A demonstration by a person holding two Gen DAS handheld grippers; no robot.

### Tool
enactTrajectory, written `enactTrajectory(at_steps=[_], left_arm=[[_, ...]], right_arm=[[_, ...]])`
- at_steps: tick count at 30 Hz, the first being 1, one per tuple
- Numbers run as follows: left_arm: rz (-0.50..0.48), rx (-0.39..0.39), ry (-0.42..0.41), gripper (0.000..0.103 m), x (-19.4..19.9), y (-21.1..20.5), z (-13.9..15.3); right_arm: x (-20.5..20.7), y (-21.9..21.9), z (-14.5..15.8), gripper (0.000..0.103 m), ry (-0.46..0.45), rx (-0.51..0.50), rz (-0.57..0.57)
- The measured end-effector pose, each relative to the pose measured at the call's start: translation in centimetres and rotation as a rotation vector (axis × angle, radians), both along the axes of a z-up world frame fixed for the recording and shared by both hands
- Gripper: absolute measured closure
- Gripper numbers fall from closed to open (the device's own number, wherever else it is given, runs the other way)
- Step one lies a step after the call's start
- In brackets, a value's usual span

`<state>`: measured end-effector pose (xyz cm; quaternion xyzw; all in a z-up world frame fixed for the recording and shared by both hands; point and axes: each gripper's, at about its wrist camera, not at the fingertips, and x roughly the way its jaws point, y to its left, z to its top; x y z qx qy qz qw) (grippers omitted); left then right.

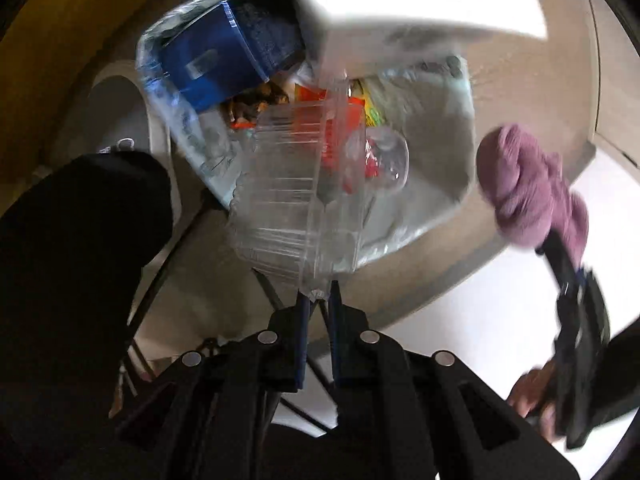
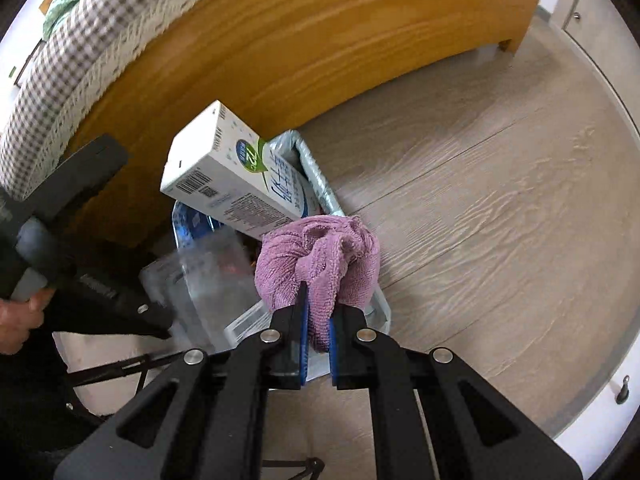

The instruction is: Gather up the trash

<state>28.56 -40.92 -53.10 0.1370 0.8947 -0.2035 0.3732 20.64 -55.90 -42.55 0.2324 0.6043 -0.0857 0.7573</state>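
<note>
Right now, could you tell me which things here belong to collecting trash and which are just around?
Job: clear plastic container in left gripper; lined bin; white carton.
Around: purple cloth in right gripper; wooden bed frame; floor.

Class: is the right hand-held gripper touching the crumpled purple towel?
Touching. The right wrist view shows the right hand-held gripper clamped on the crumpled purple towel, cloth pinched between both fingers.
</note>
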Motion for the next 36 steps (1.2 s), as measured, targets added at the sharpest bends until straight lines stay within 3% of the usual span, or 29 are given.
enactTrajectory(at_steps=[2,4,6,10,18,20,21,22,23,24,33,36], left_arm=[[0.062,0.026,0.021,0.093,-0.2,-0.6,-1.0],[0.033,0.010,0.006,0.084,-0.7,-1.8,-0.9],[0.022,0.001,-0.012,0.052,-0.9,-2.3,-0.6],[0.007,-0.073,-0.055,0.044,-0.3,-2.5,2.4],[0.166,-0.155,-0.180,0.041,3.8,2.0,8.7],[0.201,-0.166,-0.196,0.041,4.4,2.9,9.7],[0.216,-0.171,-0.202,0.041,4.6,3.2,10.1],[0.239,-0.181,-0.213,0.041,5.0,3.6,10.6],[0.248,-0.185,-0.217,0.041,5.2,3.7,11.1],[0.254,-0.187,-0.223,0.041,5.3,3.7,11.5],[0.180,-0.289,-0.221,0.041,4.6,2.2,14.1],[0.158,-0.338,-0.265,0.041,5.0,1.9,16.8]], right_arm=[[0.4,0.2,-0.6,0.095,0.011,0.008,0.014],[0.6,0.5,-1.2,0.095,0.018,0.020,0.019],[0.9,0.7,-1.9,0.095,0.028,0.037,0.016],[2.2,1.0,-3.7,0.095,0.049,0.069,0.013],[6.4,2.6,-11.3,0.092,0.223,0.129,0.060],[7.0,3.2,-12.6,0.087,0.271,0.104,0.071],[7.0,3.2,-12.4,0.073,0.270,0.097,0.066],[7.0,3.2,-11.9,0.046,0.253,0.094,0.055],[6.9,3.0,-11.2,0.035,0.229,0.088,0.039],[6.8,2.9,-10.7,0.031,0.211,0.076,0.024],[5.5,1.3,-3.2,0.031,0.123,-0.008,-0.045],[5.4,0.5,0.3,0.031,0.072,-0.046,-0.059]])
